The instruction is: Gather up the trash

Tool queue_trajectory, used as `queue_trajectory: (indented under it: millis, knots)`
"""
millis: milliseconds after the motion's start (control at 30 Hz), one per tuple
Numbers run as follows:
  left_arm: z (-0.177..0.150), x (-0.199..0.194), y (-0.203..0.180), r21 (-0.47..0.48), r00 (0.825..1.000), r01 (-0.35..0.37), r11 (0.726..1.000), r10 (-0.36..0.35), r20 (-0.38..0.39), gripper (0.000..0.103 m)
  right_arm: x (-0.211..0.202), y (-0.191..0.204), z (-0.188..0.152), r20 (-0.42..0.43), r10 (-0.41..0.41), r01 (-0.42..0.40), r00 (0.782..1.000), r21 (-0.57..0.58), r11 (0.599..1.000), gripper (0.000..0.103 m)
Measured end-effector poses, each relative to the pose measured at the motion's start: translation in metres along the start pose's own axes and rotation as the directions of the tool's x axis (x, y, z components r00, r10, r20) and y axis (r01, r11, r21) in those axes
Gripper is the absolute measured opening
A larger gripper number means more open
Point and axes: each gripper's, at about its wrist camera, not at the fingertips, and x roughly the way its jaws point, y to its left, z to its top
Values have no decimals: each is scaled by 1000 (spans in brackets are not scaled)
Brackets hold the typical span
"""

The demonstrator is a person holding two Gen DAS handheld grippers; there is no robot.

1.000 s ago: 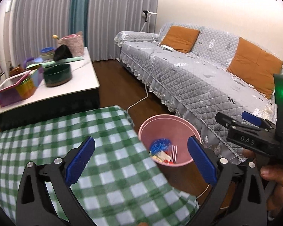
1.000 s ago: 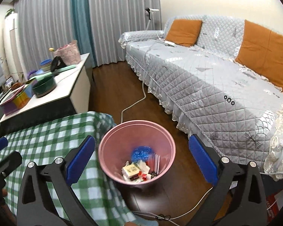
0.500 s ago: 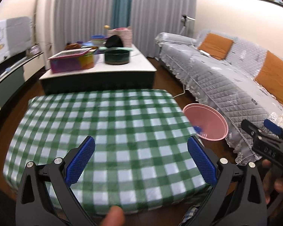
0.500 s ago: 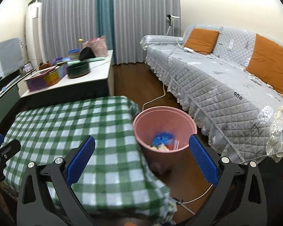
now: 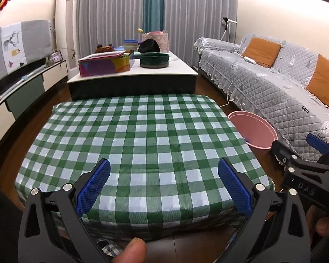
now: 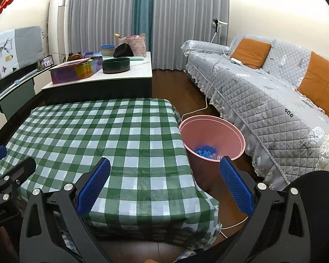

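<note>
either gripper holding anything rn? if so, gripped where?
Nothing is held. The left gripper and the right gripper both stand open with nothing between their fingers; trash lies in the pink bin.

Checked tabletop (image 5: 142, 135) bare – pink bin (image 6: 210, 135) touching its right edge.

Left gripper (image 5: 163, 185) hangs wide open over the near edge of the green checked table (image 5: 142, 131), nothing between the pads. Pink bin (image 5: 252, 131) off right, right gripper (image 5: 304, 153) in front of it.
</note>
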Motion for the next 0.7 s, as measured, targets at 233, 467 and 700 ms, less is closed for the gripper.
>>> queue_trajectory:
  millis: [233, 467, 700]
  knots:
    - [-2, -1, 3, -30, 1000, -4, 1000, 5, 1, 95, 7, 5, -2, -18, 10, -10, 1000, 0, 1000, 98]
    - [-4, 2, 5, -37, 1000, -4, 999, 4, -6, 95, 8, 7, -2, -18, 13, -13, 1000, 0, 1000, 98]
    - [-4, 2, 4, -43, 1000, 0, 999, -1, -12, 95, 7, 8, -2, -9, 13, -13, 1000, -9, 1000, 98]
